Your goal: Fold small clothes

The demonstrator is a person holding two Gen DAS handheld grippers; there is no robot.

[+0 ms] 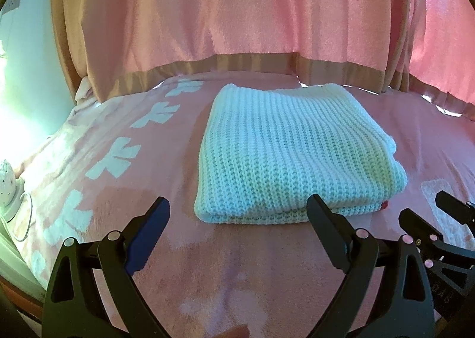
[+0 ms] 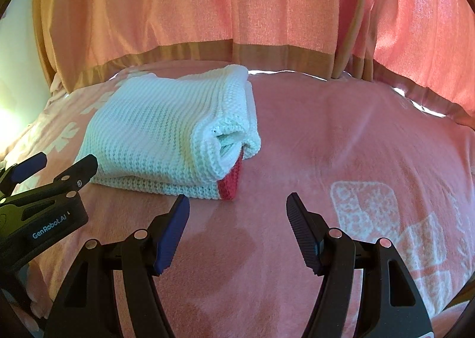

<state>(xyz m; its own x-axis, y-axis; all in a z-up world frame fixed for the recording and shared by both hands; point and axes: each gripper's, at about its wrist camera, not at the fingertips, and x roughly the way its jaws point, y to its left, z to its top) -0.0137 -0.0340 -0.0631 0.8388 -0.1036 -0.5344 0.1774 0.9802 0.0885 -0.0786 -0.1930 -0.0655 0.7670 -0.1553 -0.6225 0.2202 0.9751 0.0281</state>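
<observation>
1. A white chunky-knit garment (image 1: 285,154), folded into a thick, neat rectangle, lies flat on a bed, towards the far side near the curtains.
2. A small red knitted patch (image 2: 230,185) shows at the folded garment's near right corner, where the layers open in a rolled edge.
3. The bed is covered by a pink fleece blanket with white printed shapes (image 2: 341,136), smooth around the garment.
4. The left gripper (image 1: 237,213) hangs just in front of the garment's near edge, its black fingers spread wide apart with nothing between them.
5. The right gripper (image 2: 237,210) sits beside it, near the red corner, fingers likewise apart and empty, not touching the knit.
6. Behind the bed hang pink curtains with a tan hem band (image 1: 237,11).
</observation>
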